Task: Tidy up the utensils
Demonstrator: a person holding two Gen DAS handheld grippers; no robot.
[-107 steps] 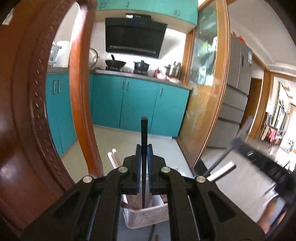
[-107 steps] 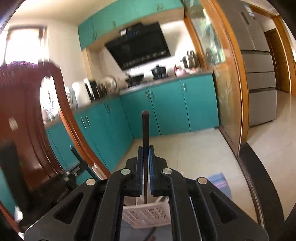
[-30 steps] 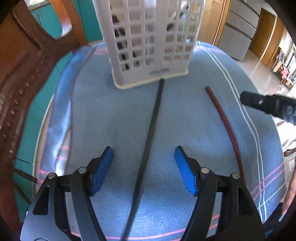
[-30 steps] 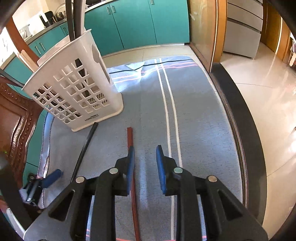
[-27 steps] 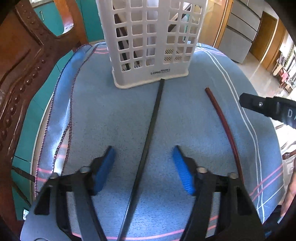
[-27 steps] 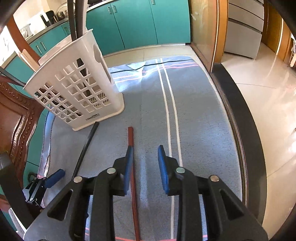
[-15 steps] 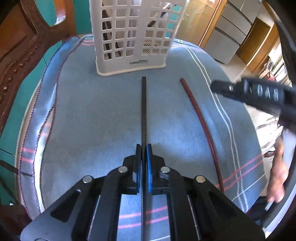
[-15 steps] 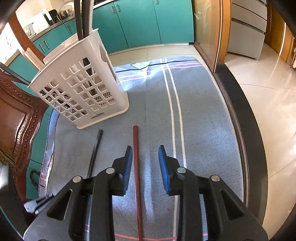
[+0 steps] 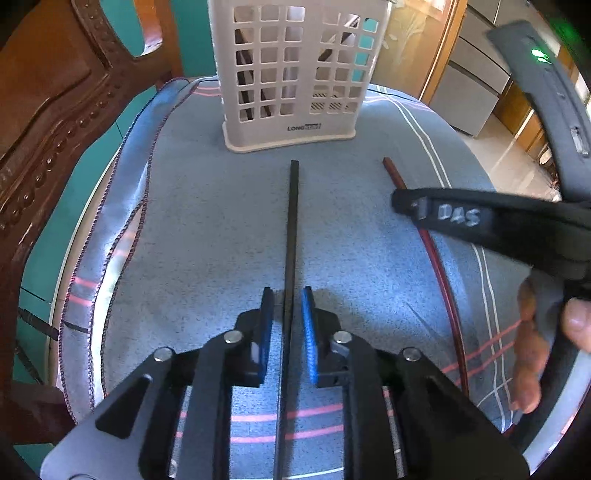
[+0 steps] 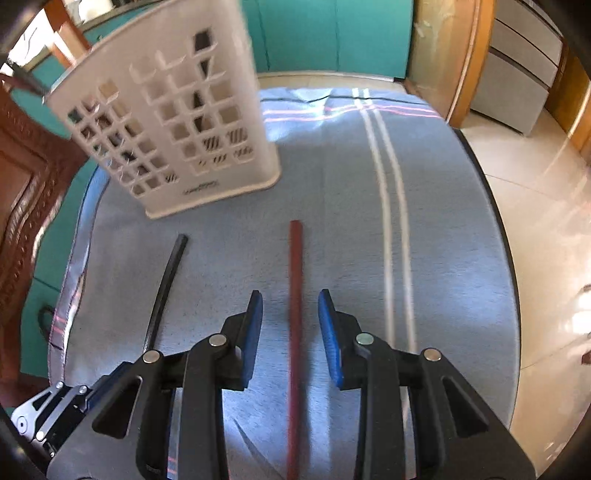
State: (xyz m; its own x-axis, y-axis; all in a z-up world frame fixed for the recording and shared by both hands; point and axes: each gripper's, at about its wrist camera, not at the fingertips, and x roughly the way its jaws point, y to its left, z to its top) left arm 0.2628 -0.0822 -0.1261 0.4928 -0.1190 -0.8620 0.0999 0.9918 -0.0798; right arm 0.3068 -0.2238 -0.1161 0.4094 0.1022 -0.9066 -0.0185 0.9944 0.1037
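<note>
A black chopstick (image 9: 291, 221) lies on the blue cloth and points at the white slotted basket (image 9: 291, 74). My left gripper (image 9: 287, 295) straddles its near part. The jaws are opening, with a small gap on each side of the stick. A dark red chopstick (image 10: 295, 277) lies to its right, running between the pads of my open right gripper (image 10: 290, 294) without touching them. The left wrist view shows the red chopstick (image 9: 436, 258) passing under the right gripper's fingers (image 9: 406, 201). The basket (image 10: 166, 122) holds several dark utensils.
A carved wooden chair (image 9: 55, 110) stands at the left of the cloth-covered table (image 9: 203, 221). A hand (image 9: 532, 332) holds the right gripper at the right edge. Teal cabinets (image 10: 332, 33) and a tiled floor (image 10: 535, 184) lie beyond the table.
The left gripper shut on the black chopstick, drew it slightly back from the basket, then parted its jaws again. The right gripper dropped lower and moved left, so the red chopstick now lies between its jaws.
</note>
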